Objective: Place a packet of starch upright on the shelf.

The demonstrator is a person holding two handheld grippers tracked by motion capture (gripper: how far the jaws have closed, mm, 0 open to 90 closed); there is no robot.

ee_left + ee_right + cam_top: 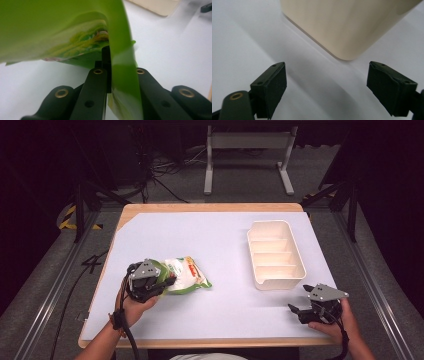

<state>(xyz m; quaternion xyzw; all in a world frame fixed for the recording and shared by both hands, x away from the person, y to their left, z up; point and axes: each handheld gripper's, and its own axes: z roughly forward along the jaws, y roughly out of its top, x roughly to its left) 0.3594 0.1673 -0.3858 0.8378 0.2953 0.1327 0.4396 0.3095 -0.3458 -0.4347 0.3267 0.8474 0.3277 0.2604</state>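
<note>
Left tongs (167, 282): clamping bag (187, 275) edge, bag lying on surface (220, 240) left of tray (275, 254) | Right tongs (296, 310): gaping wide, holding nothing, idling near tray corner | Step: I am judging pickup under way | Next: lifting bag, likely carrying toward tray

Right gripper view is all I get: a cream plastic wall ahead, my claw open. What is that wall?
Observer: The near end of a cream plastic divided tray, with four empty compartments in a row, seen in the high view.
Operator: Where is the left claw?
Observer: The left claw sits at the table's left, closed on the edge of a green and white plastic snack bag.
Operator: Is the grip firm?
Observer: In the left gripper view the bag's green film is pinched between the jaws.
</note>
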